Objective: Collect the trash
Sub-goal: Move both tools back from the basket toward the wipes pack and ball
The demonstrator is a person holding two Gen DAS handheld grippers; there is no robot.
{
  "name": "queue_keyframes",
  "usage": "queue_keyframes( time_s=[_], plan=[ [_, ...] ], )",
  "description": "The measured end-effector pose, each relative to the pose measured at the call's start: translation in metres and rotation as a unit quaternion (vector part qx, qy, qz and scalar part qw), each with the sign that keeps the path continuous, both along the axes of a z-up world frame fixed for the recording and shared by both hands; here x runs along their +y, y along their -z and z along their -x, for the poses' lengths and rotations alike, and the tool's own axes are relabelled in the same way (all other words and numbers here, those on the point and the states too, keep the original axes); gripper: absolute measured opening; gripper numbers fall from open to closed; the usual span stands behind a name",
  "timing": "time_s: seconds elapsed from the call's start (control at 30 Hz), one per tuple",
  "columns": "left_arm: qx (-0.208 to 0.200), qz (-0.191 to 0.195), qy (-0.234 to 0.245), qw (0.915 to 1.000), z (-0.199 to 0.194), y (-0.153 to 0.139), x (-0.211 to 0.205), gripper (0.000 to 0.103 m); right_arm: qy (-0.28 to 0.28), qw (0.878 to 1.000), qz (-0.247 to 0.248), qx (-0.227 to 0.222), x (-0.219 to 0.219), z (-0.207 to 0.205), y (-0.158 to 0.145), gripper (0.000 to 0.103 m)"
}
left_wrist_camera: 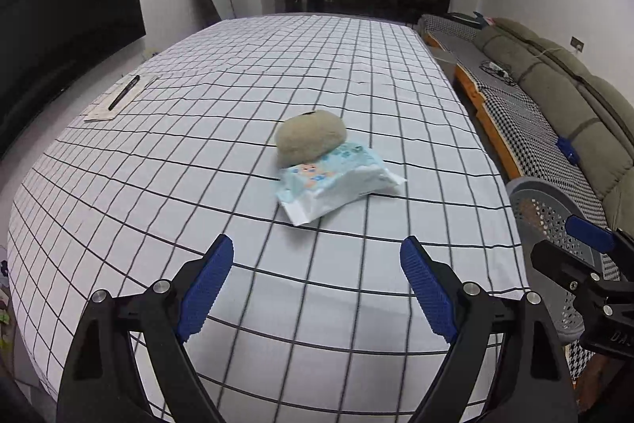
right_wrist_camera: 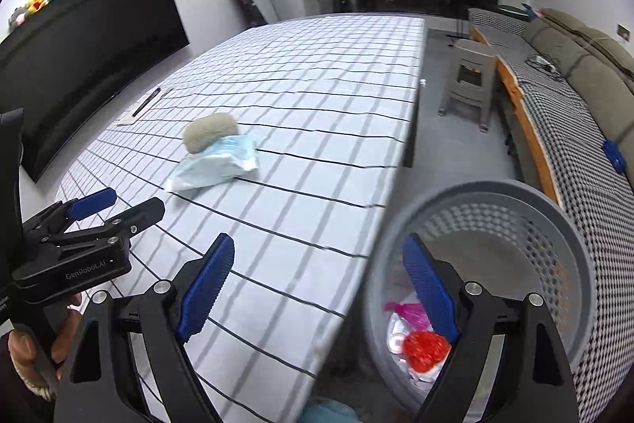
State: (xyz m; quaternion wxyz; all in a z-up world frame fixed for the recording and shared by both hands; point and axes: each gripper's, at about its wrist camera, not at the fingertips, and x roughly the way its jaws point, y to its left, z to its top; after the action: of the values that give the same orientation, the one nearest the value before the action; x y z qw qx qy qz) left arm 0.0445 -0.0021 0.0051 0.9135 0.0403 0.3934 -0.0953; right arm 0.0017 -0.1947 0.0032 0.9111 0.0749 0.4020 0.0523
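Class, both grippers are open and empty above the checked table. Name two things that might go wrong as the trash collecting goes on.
1. The tan lump rests on the wipes pack; grabbing the pack may tip it off.
2. The grey basket sits below the table edge, so a drop from over the table could miss.

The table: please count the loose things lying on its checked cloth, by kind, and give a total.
Wet-wipes pack: 1
Beige fuzzy lump, resting partly on the pack: 1
Black pen: 1
Paper sheet under the pen: 1
Total: 4
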Motion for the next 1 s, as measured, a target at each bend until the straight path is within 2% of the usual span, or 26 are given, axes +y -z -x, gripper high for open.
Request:
queue_keyframes(
  time_s=[0.3, 0.5, 0.7, 1.0],
  plan=[
    [-0.008, -0.006, -0.065, 0.9979, -0.024, 0.001, 0.064, 0.085, -0.056, 0.998, 0.013, 0.016, 0.068, -0.050, 0.006, 0.083],
    [-0.006, -0.001, -0.093, 0.9956, -0.036, 0.006, 0.096, 0.085, -0.066, 0.997, 0.021, 0.042, 0.092, -0.080, 0.018, 0.083],
    [0.004, 0.007, -0.104, 0.9945, -0.040, 0.014, 0.110, 0.085, -0.062, 0.996, 0.024, 0.065, 0.114, -0.107, 0.031, 0.083],
    [0.009, 0.018, -0.104, 0.9943, -0.043, 0.019, 0.112, 0.085, -0.036, 0.995, 0.053, 0.077, 0.119, -0.120, 0.040, 0.083]
  ],
)
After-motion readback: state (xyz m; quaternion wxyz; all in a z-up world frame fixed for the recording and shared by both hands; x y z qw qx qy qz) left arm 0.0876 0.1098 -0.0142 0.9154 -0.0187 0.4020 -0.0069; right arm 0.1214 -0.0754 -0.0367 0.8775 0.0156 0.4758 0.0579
